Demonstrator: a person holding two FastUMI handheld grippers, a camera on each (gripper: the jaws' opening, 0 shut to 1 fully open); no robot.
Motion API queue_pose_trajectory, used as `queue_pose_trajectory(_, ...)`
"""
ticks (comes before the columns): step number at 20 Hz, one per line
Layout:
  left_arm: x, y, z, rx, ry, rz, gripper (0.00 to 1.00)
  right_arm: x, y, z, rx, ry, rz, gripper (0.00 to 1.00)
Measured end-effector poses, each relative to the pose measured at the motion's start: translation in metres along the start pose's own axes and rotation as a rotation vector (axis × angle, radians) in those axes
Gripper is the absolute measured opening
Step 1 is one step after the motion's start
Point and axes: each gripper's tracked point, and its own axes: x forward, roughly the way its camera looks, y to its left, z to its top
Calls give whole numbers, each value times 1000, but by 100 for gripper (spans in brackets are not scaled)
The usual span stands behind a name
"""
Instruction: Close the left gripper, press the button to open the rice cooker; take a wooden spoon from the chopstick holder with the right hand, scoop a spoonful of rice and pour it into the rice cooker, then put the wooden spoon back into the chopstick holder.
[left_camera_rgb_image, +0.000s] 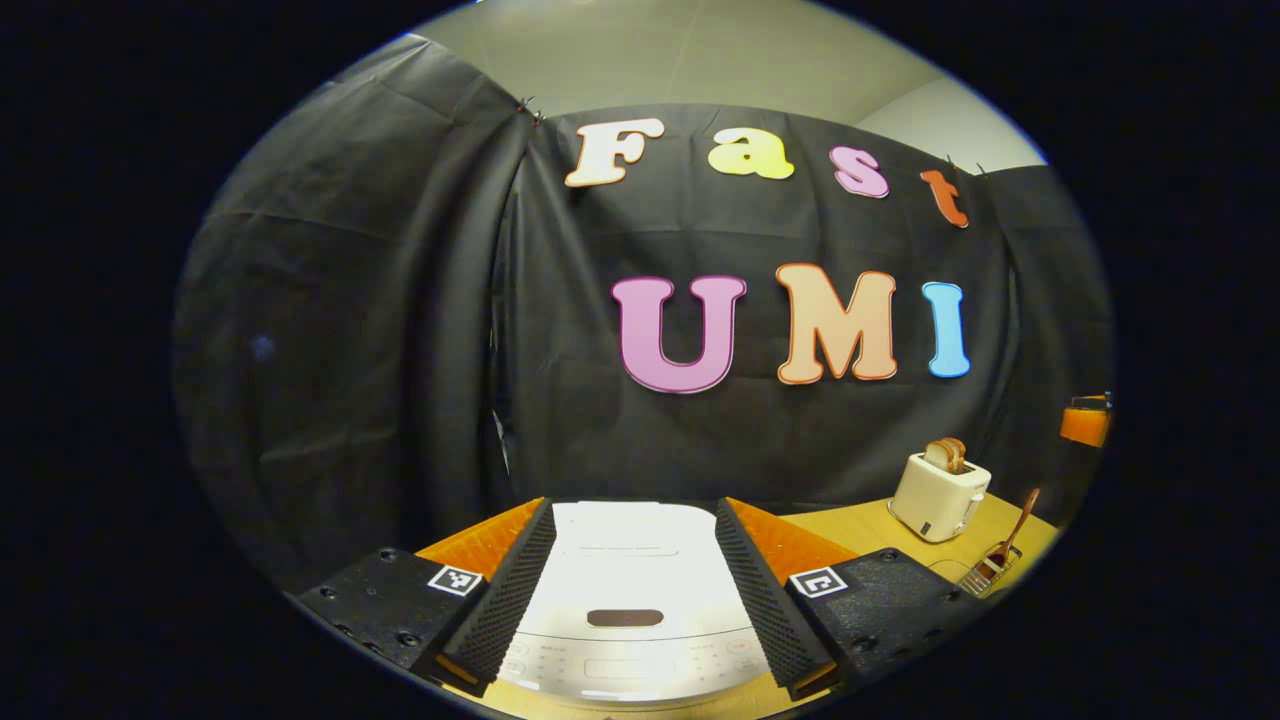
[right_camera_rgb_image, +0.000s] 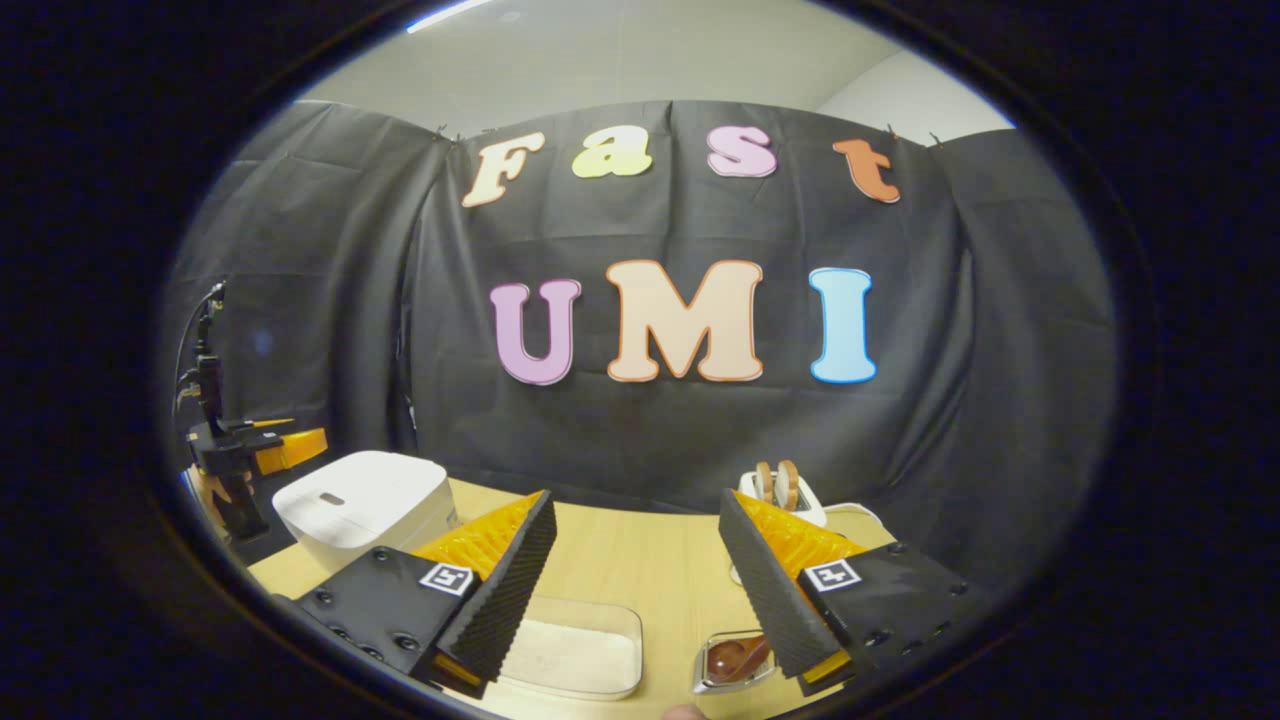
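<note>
- I see my left gripper (left_camera_rgb_image: 635, 585) wide open, empty, over the closed cooker (left_camera_rgb_image: 630, 600).
- My right gripper (right_camera_rgb_image: 640, 590) is wide open too, empty.
- The spoon (left_camera_rgb_image: 1015, 530) stands in the holder (left_camera_rgb_image: 988, 574), handle leaning up and right.

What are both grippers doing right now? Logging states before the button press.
Left gripper: open, holding nothing, above the closed rice cooker.
Right gripper: open, holding nothing, above the table.
</note>
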Motion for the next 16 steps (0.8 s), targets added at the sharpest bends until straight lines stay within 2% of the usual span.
queue_pose_trajectory(2,-17,-8,14,17,-28,-4,95,-4,7,10,26,-37,8,100)
queue_pose_trajectory(5,-40,-18,24,-9,-57,2,95,-15,13,15,67,-68,-6,100)
queue_pose_trajectory(9,-77,-34,42,2,-125,3,95,-35,21,17,48,-102,-43,100)
queue_pose_trajectory(16,-98,-39,51,-4,-120,4,92,-49,29,16,66,-107,-64,100)
